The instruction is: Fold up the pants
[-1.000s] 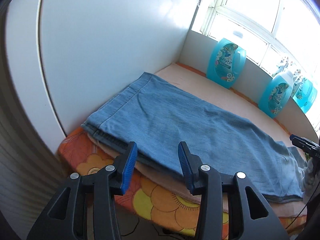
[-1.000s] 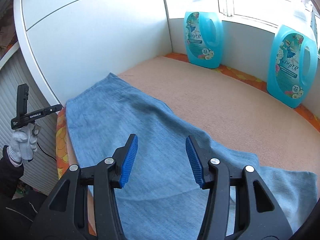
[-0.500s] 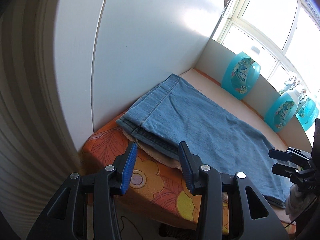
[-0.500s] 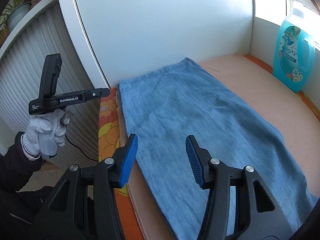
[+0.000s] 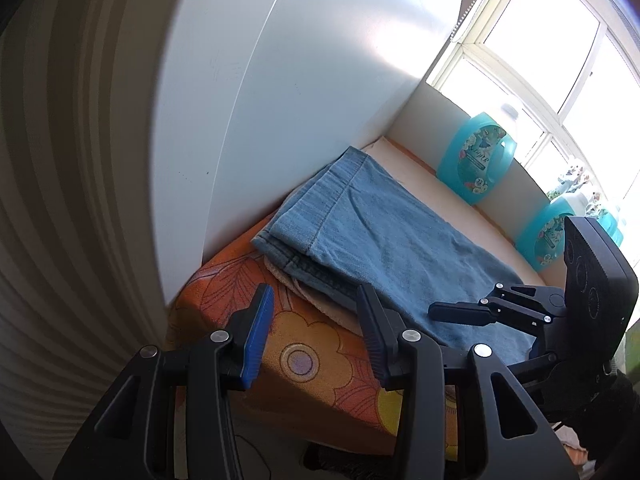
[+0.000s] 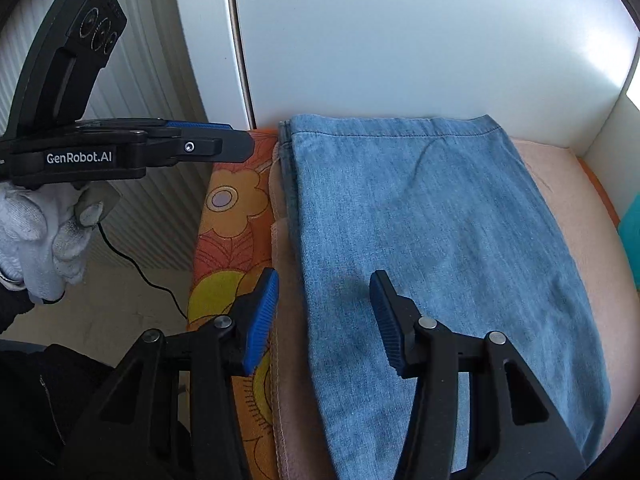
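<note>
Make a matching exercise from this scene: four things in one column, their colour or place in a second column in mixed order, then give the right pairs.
Things:
1. pants
2. detergent bottle
3. floral cover
4. glove

Descriptions:
A. white, wrapped round a gripper's handle
B. orange and yellow, at the surface's edge
C. blue denim, lying flat on the beige cloth
D. turquoise, standing below the window

Pairs: 1-C, 2-D, 3-B, 4-A

Flower-patterned orange bench (image 6: 224, 240) carries beige cloth (image 6: 560, 208) under jeans (image 6: 420, 220).
</note>
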Demonstrator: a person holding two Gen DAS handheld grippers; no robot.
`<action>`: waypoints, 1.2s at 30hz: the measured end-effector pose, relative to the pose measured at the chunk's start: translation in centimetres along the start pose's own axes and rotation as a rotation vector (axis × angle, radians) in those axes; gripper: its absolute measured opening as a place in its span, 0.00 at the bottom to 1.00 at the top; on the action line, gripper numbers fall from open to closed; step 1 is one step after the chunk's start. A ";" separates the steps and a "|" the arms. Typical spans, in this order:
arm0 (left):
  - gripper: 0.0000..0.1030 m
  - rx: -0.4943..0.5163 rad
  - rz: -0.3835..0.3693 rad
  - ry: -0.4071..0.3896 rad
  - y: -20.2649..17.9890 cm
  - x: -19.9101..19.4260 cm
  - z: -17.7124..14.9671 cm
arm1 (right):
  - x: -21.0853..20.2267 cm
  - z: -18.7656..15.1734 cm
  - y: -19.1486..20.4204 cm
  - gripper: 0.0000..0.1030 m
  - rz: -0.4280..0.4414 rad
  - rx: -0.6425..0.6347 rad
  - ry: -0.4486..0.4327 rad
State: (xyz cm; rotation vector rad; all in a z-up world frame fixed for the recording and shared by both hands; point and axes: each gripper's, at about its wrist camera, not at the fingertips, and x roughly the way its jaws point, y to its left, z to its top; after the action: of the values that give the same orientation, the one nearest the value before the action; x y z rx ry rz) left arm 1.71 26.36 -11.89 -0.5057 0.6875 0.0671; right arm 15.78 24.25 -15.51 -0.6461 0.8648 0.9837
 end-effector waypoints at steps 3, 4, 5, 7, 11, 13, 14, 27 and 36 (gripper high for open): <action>0.40 -0.002 -0.014 0.008 -0.1 0.5 0.0 | 0.2 0.1 -0.5 0.34 0.014 0.013 -0.001; 0.40 -0.005 -0.020 0.012 -0.2 0.7 0.1 | 0.2 0.1 -0.7 0.29 0.014 0.021 -0.003; 0.40 -0.009 -0.026 0.015 -0.3 0.8 0.1 | 0.2 0.0 -1.0 0.25 0.024 0.037 -0.007; 0.40 -0.016 -0.033 0.020 -0.4 1.2 0.2 | 0.1 -0.1 -1.8 0.18 0.050 0.077 -0.016; 0.40 -0.020 -0.026 0.029 -0.9 2.1 0.4 | 0.1 -0.4 -3.5 0.11 0.116 0.154 -0.037; 0.40 -0.032 -0.014 0.036 -0.9 2.6 0.4 | 0.0 -0.6 -3.9 0.10 0.135 0.173 -0.046; 0.40 -0.040 -0.008 0.041 -0.8 2.9 0.5 | 0.0 -0.7 -4.0 0.09 0.140 0.179 -0.049; 0.53 -0.147 -0.036 0.024 -0.2 3.5 1.3 | -0.6 -1.2 -4.7 0.09 0.195 0.225 -0.072; 0.53 -0.153 -0.032 0.030 -0.6 3.9 1.3 | -0.2 -0.8 -4.3 0.09 0.184 0.191 -0.072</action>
State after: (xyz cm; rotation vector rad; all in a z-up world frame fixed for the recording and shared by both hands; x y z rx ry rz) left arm 5.58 26.03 -13.23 -0.6657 0.7067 0.0829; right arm 19.36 21.69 -15.38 -0.3712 0.9530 1.0674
